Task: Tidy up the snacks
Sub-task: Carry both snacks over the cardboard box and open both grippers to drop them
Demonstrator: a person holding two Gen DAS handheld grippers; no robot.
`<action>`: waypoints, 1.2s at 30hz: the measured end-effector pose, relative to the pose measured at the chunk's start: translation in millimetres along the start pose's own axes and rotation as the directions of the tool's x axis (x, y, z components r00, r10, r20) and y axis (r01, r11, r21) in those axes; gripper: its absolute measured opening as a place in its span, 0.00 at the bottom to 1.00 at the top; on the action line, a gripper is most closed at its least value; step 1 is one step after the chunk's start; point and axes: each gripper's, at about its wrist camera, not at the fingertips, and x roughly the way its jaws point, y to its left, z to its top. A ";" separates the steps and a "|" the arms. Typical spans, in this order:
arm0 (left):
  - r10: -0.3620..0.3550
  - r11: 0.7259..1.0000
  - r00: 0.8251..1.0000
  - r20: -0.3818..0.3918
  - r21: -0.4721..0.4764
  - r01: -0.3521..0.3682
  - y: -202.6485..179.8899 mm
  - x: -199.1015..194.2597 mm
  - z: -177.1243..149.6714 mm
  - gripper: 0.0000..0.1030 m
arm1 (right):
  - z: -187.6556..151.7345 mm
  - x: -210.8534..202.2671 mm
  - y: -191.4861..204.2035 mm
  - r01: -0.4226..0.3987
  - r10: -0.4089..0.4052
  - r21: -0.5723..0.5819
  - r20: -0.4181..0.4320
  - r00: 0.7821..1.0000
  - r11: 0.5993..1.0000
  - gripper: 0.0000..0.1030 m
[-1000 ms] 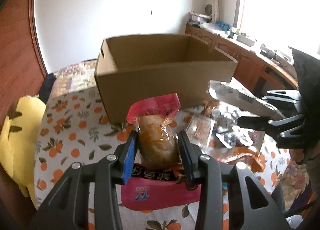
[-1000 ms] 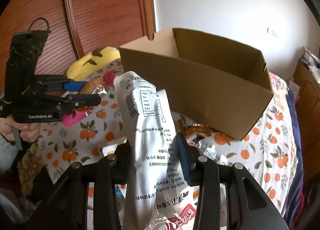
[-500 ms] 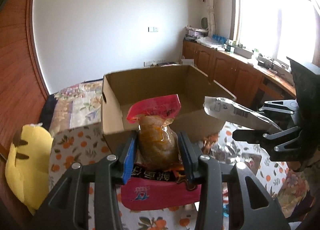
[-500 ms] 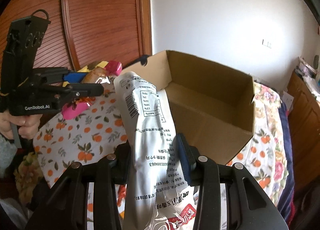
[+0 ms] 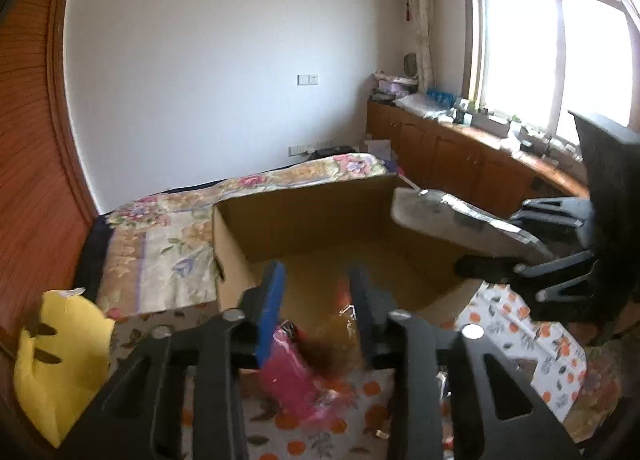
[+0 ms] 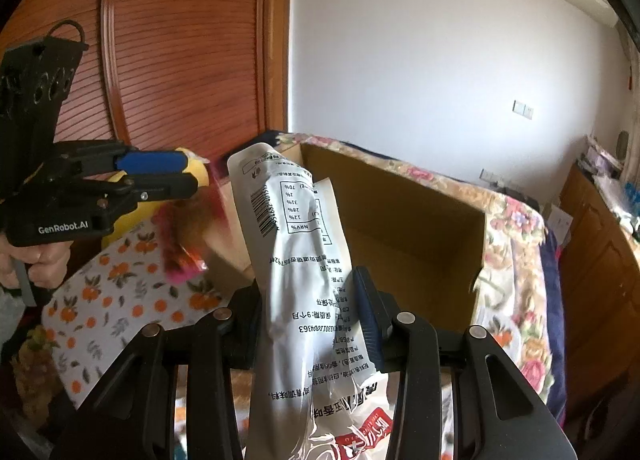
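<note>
An open cardboard box (image 5: pixel 320 219) stands on the orange-print table, also seen in the right wrist view (image 6: pixel 420 219). My left gripper (image 5: pixel 316 292) is open just in front of the box's near wall. The pink-wrapped pastry snack (image 5: pixel 304 356) is blurred and dropping below its jaws, also seen in the right wrist view (image 6: pixel 184 236) beside the box's near wall. My right gripper (image 6: pixel 312 300) is shut on a silver snack bag (image 6: pixel 304 260), held at the box's right corner, also seen in the left wrist view (image 5: pixel 452 223).
A yellow plush toy (image 5: pixel 60 360) lies at the table's left edge. A floral cloth (image 5: pixel 168 236) lies behind the box. Wooden cabinets (image 5: pixel 460 163) run under the window at the right. A wooden sliding door (image 6: pixel 180 59) stands at the left.
Both grippers rose and moved toward the box. My left gripper opened and the pink pastry snack slipped out, falling. My right gripper still holds the silver bag.
</note>
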 end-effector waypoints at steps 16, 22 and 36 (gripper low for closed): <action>0.024 0.999 0.996 -0.088 0.038 -0.021 6.5 33.2 -21.2 0.30 | 16.0 78.4 -34.0 0.019 -0.015 0.034 -0.115 0.993 0.999 0.40; 0.017 1.000 0.995 -0.094 0.016 -0.015 11.2 37.6 -25.3 0.33 | 9.1 99.2 -34.1 0.032 -0.025 0.048 -0.157 0.987 0.998 0.54; 0.007 1.000 0.995 -0.101 0.027 -0.004 -7.0 12.8 -33.1 0.43 | 9.3 83.1 -28.0 0.062 -0.055 0.043 -0.143 0.988 0.997 0.84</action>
